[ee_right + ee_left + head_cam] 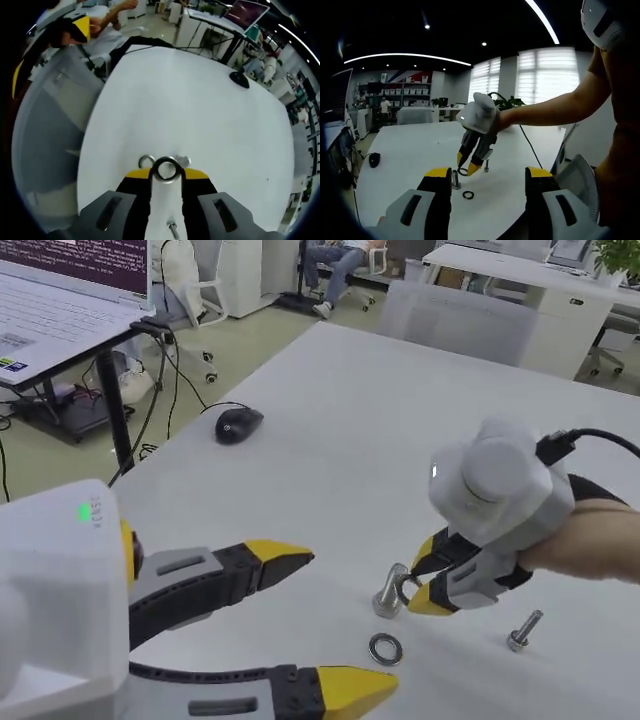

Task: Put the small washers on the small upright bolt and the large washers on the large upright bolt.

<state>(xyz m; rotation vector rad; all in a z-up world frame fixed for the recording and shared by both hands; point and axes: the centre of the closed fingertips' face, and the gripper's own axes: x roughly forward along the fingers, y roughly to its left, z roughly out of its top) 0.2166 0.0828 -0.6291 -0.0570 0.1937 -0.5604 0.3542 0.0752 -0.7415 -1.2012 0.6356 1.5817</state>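
My right gripper (418, 587) is shut on a large steel washer (408, 587), which it holds edge-on right beside the top of the large upright bolt (388, 596). In the right gripper view the washer (166, 169) is pinched between the yellow tips. A second washer (385, 648) lies flat on the white table in front of that bolt. The small bolt (523, 630) stands further right. My left gripper (342, 622) hovers open at the near left, holding nothing. The left gripper view shows the right gripper (468, 169), the large bolt (455, 180) and the loose washer (468, 195).
A black mouse (238, 424) lies at the far left of the white table (360, 440). An open laptop (50, 310) sits on a side stand beyond the table's left edge. Office chairs and desks stand at the back.
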